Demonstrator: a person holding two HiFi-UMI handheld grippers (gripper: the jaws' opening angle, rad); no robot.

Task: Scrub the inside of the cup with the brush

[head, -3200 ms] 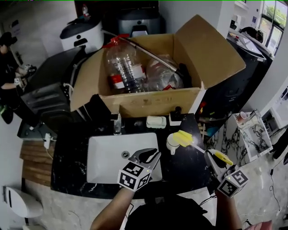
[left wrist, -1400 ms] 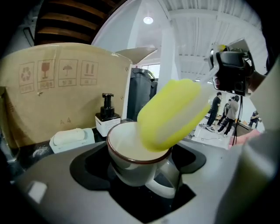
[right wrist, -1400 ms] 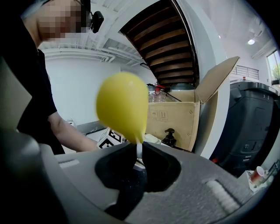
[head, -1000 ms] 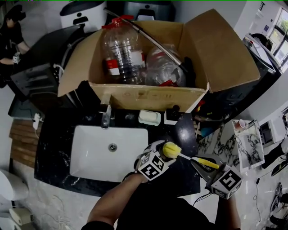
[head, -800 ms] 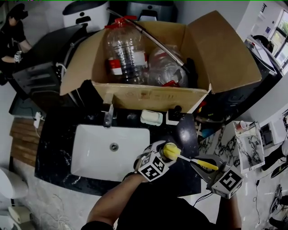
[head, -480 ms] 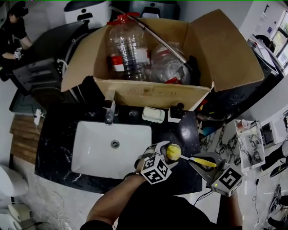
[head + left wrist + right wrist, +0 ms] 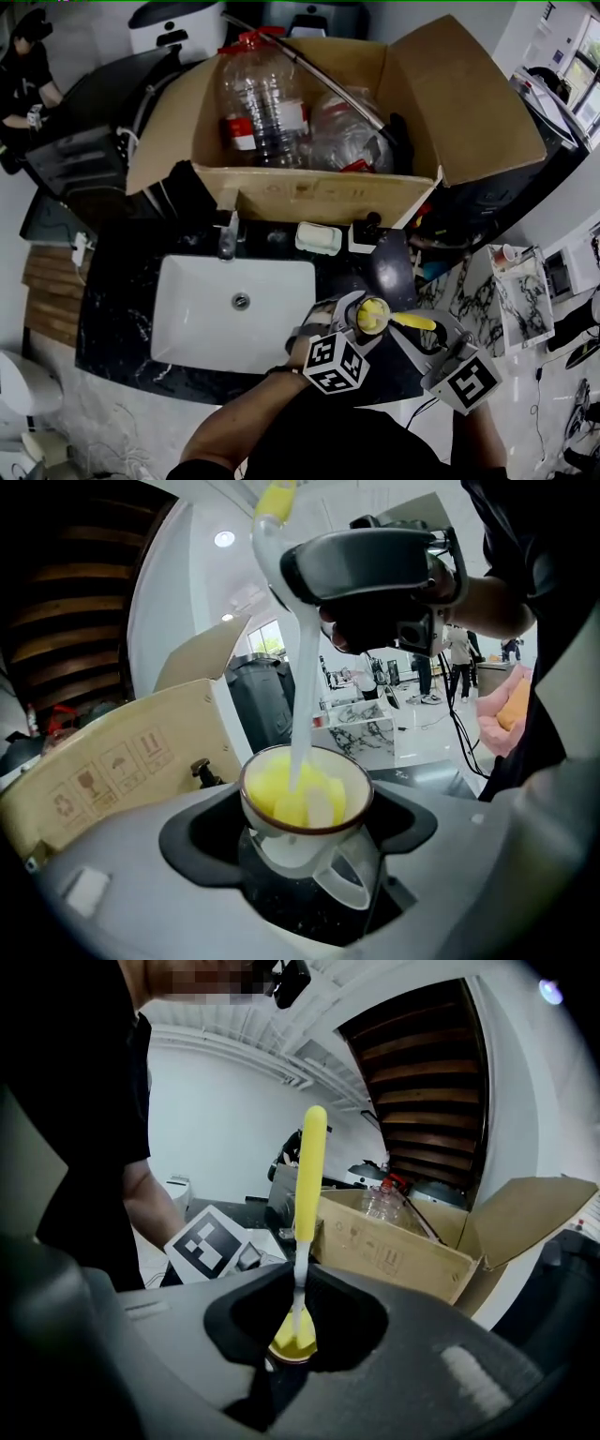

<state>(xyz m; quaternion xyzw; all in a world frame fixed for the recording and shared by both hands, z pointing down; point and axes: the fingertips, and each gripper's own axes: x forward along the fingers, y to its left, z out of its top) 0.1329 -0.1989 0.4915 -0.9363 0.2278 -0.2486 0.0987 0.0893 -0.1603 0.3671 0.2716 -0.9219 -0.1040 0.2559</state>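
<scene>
A white cup with a brown rim hangs above the black counter's right part, and my left gripper is shut on it. In the left gripper view the cup sits between the jaws, mouth up, handle toward the camera. The brush's yellow sponge head fills the cup, and its white stem rises to my right gripper. My right gripper is shut on the brush handle. The right gripper view shows the yellow handle upright through my right gripper, with the sponge below.
A white sink with a faucet lies left of the cup. A soap dish and a black pump bottle stand behind it. A large open cardboard box holds plastic bottles. A person is at the far left.
The cup, earlier on the counter, is now in my left gripper. Over the last second both grippers rose and rolled, and the sponge head went from the rim down into the cup.
</scene>
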